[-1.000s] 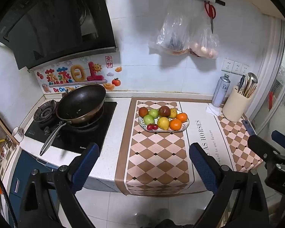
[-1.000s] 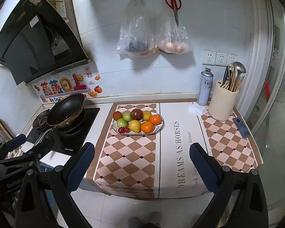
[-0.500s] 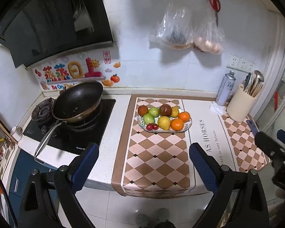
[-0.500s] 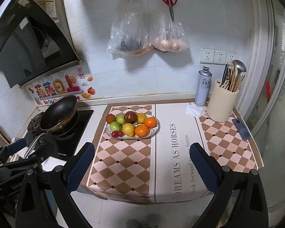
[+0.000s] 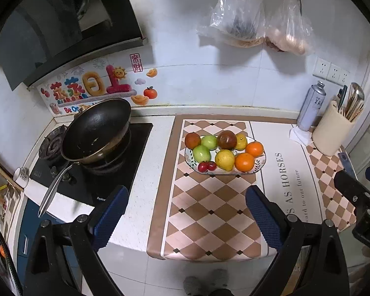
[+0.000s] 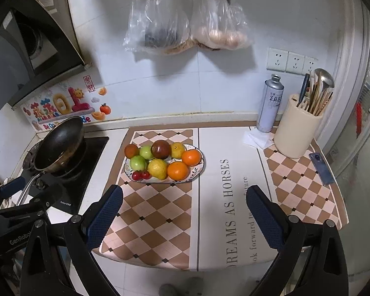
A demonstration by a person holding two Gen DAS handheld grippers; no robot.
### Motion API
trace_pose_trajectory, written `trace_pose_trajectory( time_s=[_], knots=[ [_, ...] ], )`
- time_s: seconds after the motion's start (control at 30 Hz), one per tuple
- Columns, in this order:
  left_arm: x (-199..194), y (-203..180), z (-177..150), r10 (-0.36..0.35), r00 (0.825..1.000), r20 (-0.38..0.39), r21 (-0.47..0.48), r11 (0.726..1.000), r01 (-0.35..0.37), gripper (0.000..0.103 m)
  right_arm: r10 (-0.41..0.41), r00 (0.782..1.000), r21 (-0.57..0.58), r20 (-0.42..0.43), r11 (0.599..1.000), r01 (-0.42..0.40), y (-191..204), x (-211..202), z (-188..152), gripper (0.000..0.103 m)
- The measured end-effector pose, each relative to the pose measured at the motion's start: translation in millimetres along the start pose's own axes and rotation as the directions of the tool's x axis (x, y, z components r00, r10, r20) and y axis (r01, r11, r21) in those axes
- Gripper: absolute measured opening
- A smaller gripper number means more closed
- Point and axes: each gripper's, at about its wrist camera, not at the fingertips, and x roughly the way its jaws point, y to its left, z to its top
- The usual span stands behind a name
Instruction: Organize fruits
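**Both grippers spread wide before the fruit plate**

We hold the left gripper (image 5: pixel 186 215) and the right gripper (image 6: pixel 185 213) in front of the counter edge, each with its blue-padded fingers far apart and nothing between them. The fruit plate (image 6: pixel 199 170) sits on the checkered mat (image 6: pixel 157 212), well beyond both sets of fingertips. On it we see two oranges (image 6: pixel 178 170) on the right, a yellow lemon (image 6: pixel 157 168) at the front middle, green apples (image 6: pixel 138 162) on the left, cherries (image 6: pixel 140 175) at the front left and a dark red fruit (image 6: pixel 160 149) at the back. A black wok (image 5: pixel 96 130) rests on the stove to the left; a cream utensil holder (image 6: pixel 296 133) and a spray can (image 6: pixel 270 103) stand at the right rear.
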Motion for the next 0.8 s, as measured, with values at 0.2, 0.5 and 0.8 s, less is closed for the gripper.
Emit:
trace_pose_trajectory(
  time_s=[0.2,0.5,0.8],
  knots=[
    [13,-1,9,0.001,1.0,-0.01,0.0,1.0,-0.001,0.097,-0.012,1.0,-0.001,-0.029,1.0,0.012,-2,22,4,0.102],
    [23,-6,14,-0.003,1.0,-0.019,-0.004,1.0,0.003,0.097,-0.015,0.999,0.005,-0.049,1.0,0.015,-8,31,4,0.102],
    [25,-5,17,-0.013,1.0,-0.015,-0.024,1.0,0.013,0.097,-0.02,0.999,0.002,-0.045,1.0,0.021,-9,31,4,0.102]
  ],
)
